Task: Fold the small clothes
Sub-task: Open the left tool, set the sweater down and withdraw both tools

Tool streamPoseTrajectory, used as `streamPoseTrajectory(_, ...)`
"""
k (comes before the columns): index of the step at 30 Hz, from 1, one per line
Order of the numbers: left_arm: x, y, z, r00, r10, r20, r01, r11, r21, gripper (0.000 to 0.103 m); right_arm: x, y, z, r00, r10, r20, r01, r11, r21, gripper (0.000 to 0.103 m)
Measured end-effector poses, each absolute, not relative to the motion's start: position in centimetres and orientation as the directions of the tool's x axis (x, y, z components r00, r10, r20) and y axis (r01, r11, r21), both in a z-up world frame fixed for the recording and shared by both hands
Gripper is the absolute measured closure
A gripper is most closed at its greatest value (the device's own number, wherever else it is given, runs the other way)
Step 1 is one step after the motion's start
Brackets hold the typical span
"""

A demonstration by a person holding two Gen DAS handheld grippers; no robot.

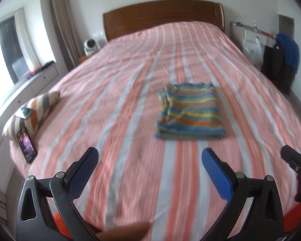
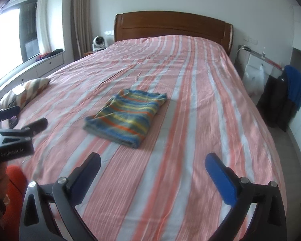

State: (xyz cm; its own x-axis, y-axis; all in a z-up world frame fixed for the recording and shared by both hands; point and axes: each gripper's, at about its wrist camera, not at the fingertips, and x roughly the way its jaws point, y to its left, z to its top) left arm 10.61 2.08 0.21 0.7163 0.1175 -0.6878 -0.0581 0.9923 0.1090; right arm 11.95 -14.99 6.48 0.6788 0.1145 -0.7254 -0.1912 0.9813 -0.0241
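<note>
A small striped garment [image 1: 189, 111] in blue, yellow, green and orange lies folded into a neat rectangle on the pink-and-white striped bedspread [image 1: 114, 104]. In the right wrist view the same garment [image 2: 126, 116] sits left of centre. My left gripper [image 1: 150, 158] hovers open over the bed's near end, well short of the garment, with nothing between its blue pads. My right gripper [image 2: 153, 164] is likewise open and holds nothing, back from the garment. The left gripper's fingers [image 2: 37, 125] also show at the left edge of the right wrist view.
A striped pillow [image 1: 33, 112] with a phone [image 1: 27, 146] against it lies at the bed's left edge. A wooden headboard [image 1: 162, 16] stands at the far end. Dark and blue clothes [image 1: 285, 60] hang at the right. White drawers [image 1: 42, 80] run under the window.
</note>
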Motion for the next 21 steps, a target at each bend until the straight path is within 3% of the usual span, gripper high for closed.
streamPoseTrajectory(21,5.8,2.2,1.8,0.688,0.059,-0.724,-0.049,0.998,0.034,0.0,4.8,-13.9,10.6,0.676,0.151,-0.721,-0.249,0.968,-0.031,0.001)
